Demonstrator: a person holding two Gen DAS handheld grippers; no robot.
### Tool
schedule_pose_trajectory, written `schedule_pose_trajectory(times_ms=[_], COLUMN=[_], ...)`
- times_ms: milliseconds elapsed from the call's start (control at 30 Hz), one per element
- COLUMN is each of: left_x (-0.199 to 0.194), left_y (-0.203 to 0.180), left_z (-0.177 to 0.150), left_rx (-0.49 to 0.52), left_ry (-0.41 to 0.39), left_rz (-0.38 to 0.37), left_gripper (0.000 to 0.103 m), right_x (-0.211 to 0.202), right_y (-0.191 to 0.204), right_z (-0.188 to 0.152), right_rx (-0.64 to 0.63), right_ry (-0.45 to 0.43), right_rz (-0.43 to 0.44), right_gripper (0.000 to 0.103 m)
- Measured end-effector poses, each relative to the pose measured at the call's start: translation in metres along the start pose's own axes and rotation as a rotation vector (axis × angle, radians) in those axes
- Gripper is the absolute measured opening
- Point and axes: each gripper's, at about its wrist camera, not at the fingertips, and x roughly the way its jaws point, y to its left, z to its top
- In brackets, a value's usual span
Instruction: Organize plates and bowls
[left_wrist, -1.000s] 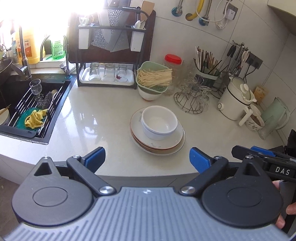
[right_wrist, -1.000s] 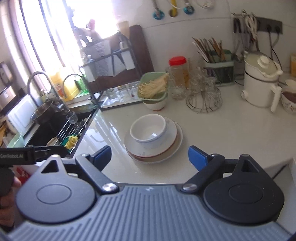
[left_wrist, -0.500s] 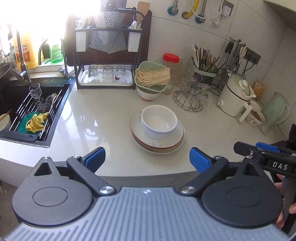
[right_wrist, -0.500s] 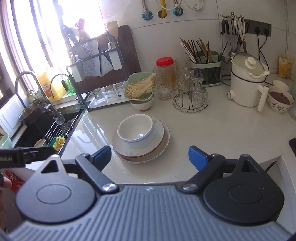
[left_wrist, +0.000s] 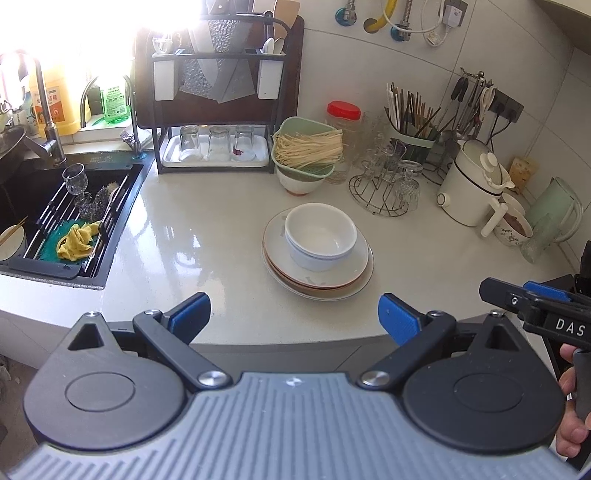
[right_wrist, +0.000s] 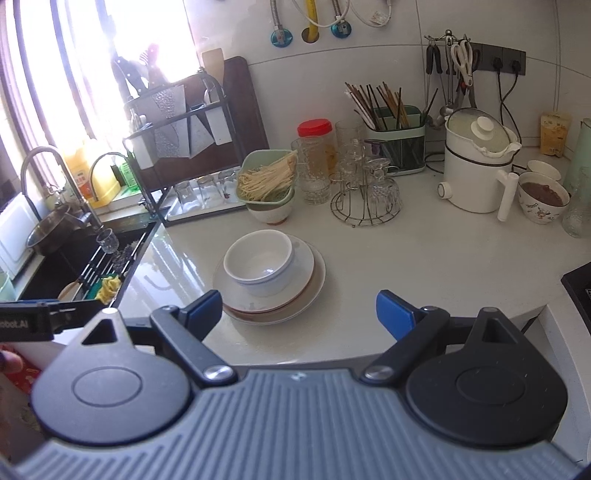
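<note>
Left wrist view
- Left gripper (left_wrist: 293, 314): standing with jaws spread wide and nothing between them, over the near counter edge.
- Bowls (left_wrist: 320, 236): sitting nested on the stacked plates (left_wrist: 354, 275), mid-counter (left_wrist: 184, 236), ahead of the jaws.
- Change: framing nearly matching a second ago; the stack is sitting slightly higher.

Right wrist view
- Right gripper (right_wrist: 299, 312): staying released, jaws wide, empty.
- Bowls (right_wrist: 258, 260): resting on the plates (right_wrist: 312, 280), just beyond the left blue pad (right_wrist: 205, 308).
- Change: the stack is drifting left and lower than a second ago; the white kettle (right_wrist: 476, 170) is showing fully.
</note>
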Motion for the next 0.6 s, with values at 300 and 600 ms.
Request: schedule_pose_trajectory(times_ms=[300, 600], left_x=[-0.004, -0.006], left_y=[-0.011, -0.014], left_z=[0.004, 0.009], left_rx=[0.016, 0.003], left_ry=[-0.003, -0.011], left_rz=[-0.015, -0.012], left_gripper=[0.098, 0.098], right_x=[-0.003, -0.004], right_y=[-0.003, -0.006], right_z=[0.004, 0.008], right_rx=[-0.008, -0.017], right_ry=[0.004, 0.002], right_rz=[0.034, 0.043], right_gripper=[0.092, 0.092])
